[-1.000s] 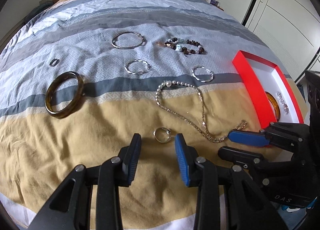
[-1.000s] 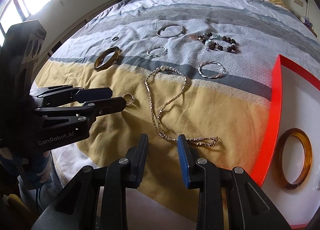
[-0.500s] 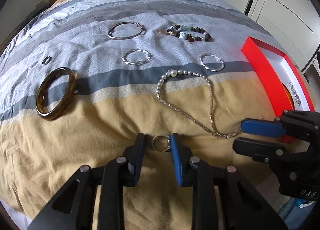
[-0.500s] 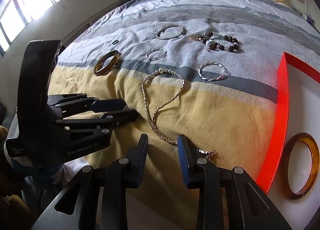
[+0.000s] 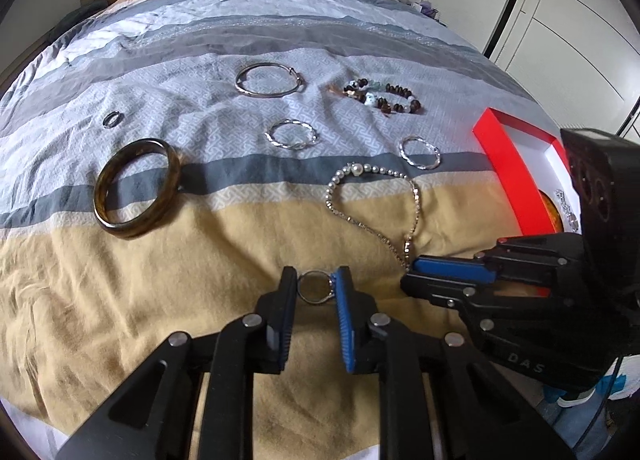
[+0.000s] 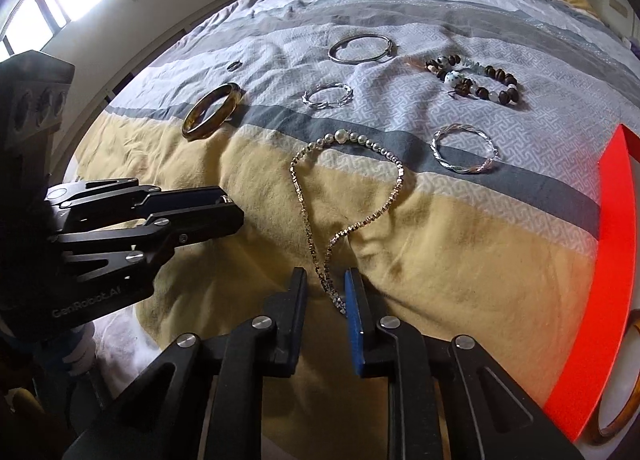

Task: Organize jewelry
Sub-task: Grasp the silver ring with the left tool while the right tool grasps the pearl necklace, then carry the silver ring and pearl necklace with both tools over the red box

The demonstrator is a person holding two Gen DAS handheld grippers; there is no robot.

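1. Left wrist view: the left claw [image 5: 316,286] is closing, pinching a small ring [image 5: 315,287] on the bed [image 5: 160,260]; the necklace [image 5: 372,203] is lying ahead to its right.
2. Right wrist view: the right claw [image 6: 326,292] is closing around the necklace's [image 6: 344,195] chain end; the red box [image 6: 612,260] is sitting to its right.

Both grippers, left gripper [image 5: 316,286] and right gripper [image 6: 325,292], are black plastic with silver screws, one blue pad each, and white lettering on their sides

The red box [image 6: 616,244], right of the right hand-held gripper [image 6: 325,292], is cut by the picture's edge. The amber bangle [image 6: 624,416] inside shows only partly. The necklace's [image 6: 352,219] end is blurred between the closing jaws.
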